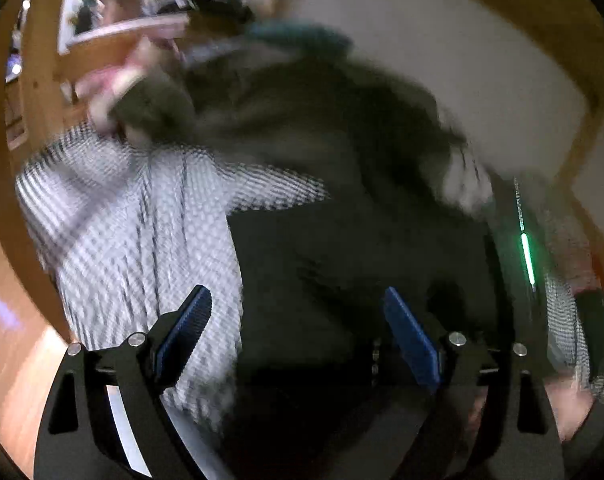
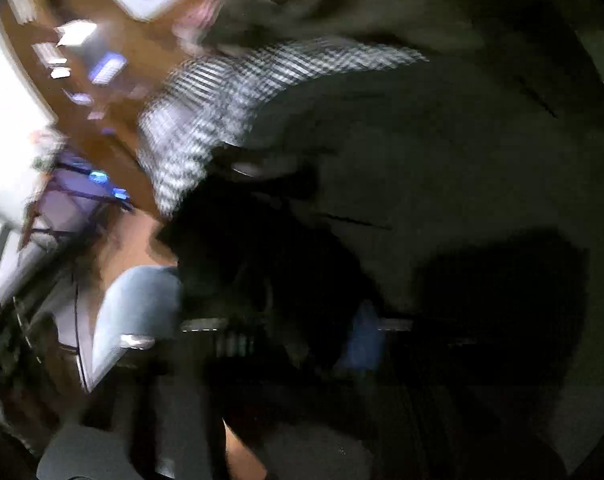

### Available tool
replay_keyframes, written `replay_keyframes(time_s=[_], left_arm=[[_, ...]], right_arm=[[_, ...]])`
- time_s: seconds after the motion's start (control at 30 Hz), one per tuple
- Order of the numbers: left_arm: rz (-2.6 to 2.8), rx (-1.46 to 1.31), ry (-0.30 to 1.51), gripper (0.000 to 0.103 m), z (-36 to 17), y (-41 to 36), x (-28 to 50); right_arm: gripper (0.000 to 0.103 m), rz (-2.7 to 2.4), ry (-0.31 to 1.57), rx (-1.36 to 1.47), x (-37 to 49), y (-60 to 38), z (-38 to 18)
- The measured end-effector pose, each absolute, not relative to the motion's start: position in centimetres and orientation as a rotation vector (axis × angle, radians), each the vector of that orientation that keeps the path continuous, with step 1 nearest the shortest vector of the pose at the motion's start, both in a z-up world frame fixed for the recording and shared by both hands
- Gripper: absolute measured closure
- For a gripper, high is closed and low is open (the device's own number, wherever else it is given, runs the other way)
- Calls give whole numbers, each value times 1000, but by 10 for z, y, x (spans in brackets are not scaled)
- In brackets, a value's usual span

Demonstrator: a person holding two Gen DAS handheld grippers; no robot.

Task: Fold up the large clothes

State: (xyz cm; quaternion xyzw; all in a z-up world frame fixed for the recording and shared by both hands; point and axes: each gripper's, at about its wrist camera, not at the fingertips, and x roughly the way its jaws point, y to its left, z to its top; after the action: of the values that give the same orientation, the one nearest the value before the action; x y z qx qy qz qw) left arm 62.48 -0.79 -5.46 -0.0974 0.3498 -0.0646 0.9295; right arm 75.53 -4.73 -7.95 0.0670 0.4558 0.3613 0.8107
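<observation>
A dark garment [image 1: 322, 152] lies partly over a checked cloth [image 1: 134, 216].

No legible text, label, brand, number or sign appears in either wrist view; motion blur obscures all printed surfaces.

Blurred wood floor [image 1: 18, 360], white wall [image 1: 442, 60], shelf clutter [image 1: 114, 8].

The dark garment [image 1: 342, 168] looks like soft matt cloth, the checked sheet [image 1: 142, 220] under it a woven fabric, the left gripper [image 1: 298, 332] matt black plastic with ribbed blue pads [image 1: 186, 328] and shiny metal screws, and the floor [image 1: 18, 360] glossy wood.
</observation>
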Motion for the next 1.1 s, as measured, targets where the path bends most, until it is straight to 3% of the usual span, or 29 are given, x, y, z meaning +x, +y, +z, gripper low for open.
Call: replay_keyframes(time_s=[0.23,0.5,0.63,0.77,0.97,1.1], left_arm=[[-195,-262,690,16,-29,-16,669],[-204,-122,764,15,-87,-62,646],[-161,4,808,15,-117,-80,653],[-121,88,815,15,-138,-78,667],[-125,131,819,10,-151,-81,676],[-121,131,820,10,-155,-79,676]], right_arm=[[3,786,784,-9,666,-58,-71],[3,391,704,150,670,-231,-16],[3,23,842,122,726,-320,-32],[3,-61,1091,137,777,-367,-89],[3,-123,1075,200,793,-392,-116],[4,-186,999,233,774,-401,-96]])
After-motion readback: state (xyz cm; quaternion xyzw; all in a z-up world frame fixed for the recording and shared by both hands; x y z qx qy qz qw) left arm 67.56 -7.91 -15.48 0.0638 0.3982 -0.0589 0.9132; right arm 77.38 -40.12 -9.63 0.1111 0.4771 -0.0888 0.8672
